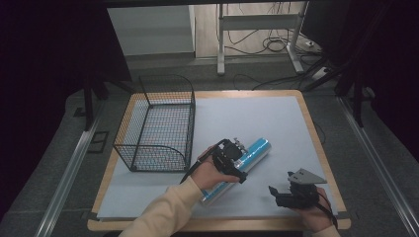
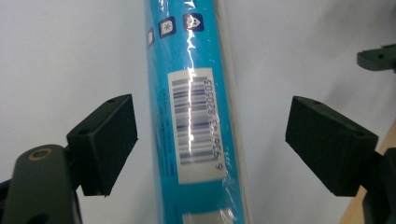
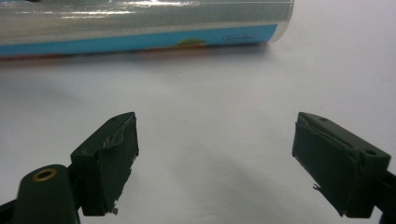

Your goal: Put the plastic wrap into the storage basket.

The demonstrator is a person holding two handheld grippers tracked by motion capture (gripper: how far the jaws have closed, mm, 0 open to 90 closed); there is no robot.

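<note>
White table sheet (image 1: 257, 118): wire basket (image 1: 157, 123) holds nothing; both tongs wide, left tongs (image 1: 236, 159) straddling blue roll (image 1: 257, 150).

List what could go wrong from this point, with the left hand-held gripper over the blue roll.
1. The blue roll is a glossy cylinder lying loose on the grey mat; the left hand-held gripper straddles it with open jaws and gaps on both sides, so an off-centre close might roll it away.
2. The roll looks long, so gripped mid-length it could tip or swing.
3. The wire basket stands close; a long roll may catch its rim.
</note>
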